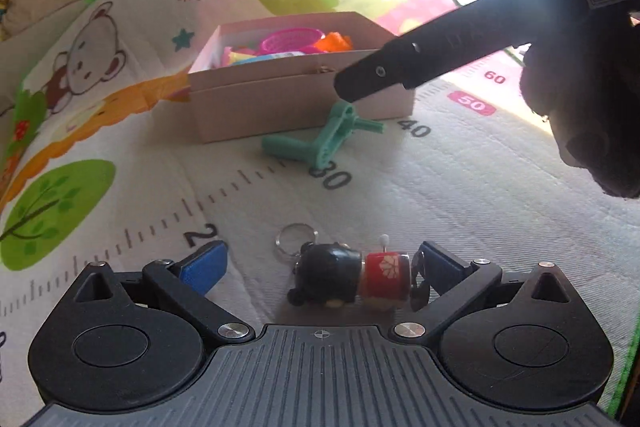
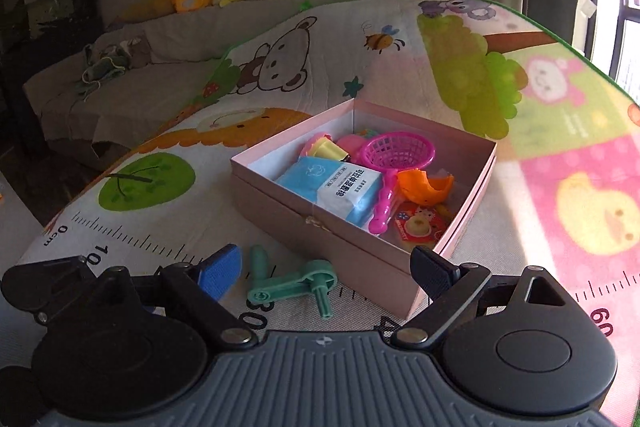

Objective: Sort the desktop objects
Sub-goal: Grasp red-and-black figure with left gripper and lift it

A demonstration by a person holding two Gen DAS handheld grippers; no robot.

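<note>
Beside the pink box [image 2: 328,227], on the play mat [image 1: 440,207], lies a green crank [image 2: 294,281], between the wide right tongs [image 2: 328,277]. Farther from the box, a doll keychain [image 1: 354,277] sits between the wide left tongs [image 1: 316,267], touching the right pad. The pickup step seems in hand; next, each pair should close, lift, and carry to the box.
</note>
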